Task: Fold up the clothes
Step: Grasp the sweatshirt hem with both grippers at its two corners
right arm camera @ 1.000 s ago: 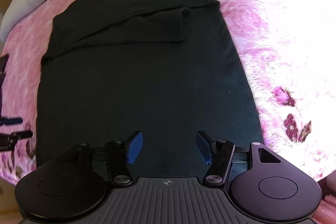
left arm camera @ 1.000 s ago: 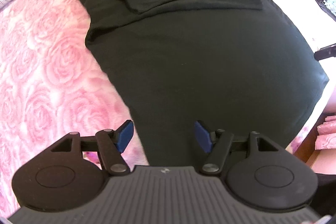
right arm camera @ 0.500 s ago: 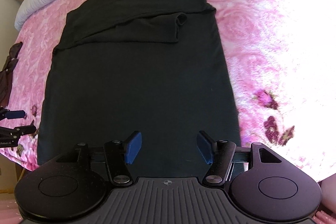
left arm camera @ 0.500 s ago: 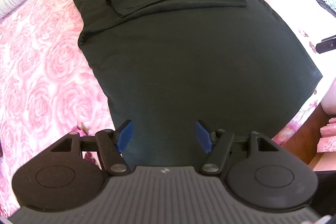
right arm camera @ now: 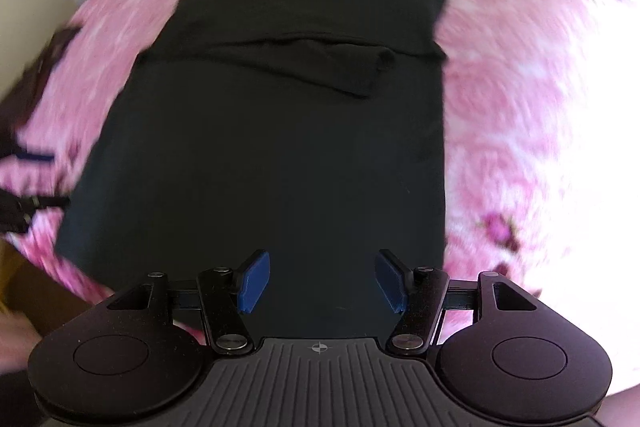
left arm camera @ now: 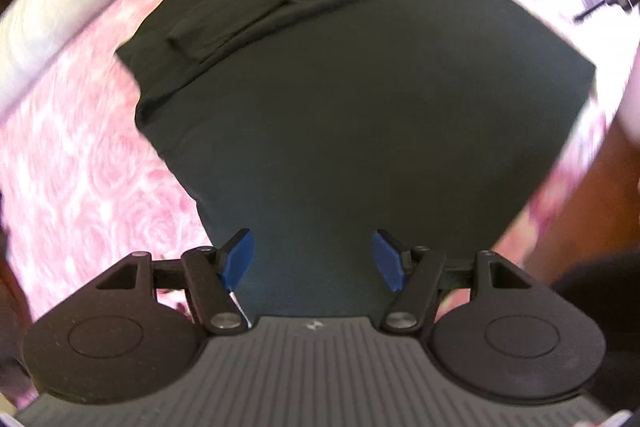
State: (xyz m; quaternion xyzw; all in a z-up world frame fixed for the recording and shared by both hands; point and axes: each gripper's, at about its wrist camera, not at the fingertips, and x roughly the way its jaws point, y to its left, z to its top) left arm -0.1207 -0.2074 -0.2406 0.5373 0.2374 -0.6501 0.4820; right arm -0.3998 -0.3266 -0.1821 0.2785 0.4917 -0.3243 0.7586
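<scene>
1. Black long-sleeved top spread flat on pink rose bedspread, sleeves folded across chest.
2. Soft, light, limp; likely to sag and slide when lifted.
3. Best pinched at hem corners.
4. Left gripper and right gripper: jaws apart, empty, above hem.

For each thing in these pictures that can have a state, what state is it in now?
Black shirt: flat on the bedspread, sleeves folded across the chest, body unfolded.
Left gripper: jaws open, empty.
Right gripper: jaws open, empty.
Pink bedspread: spread under the shirt.
</scene>
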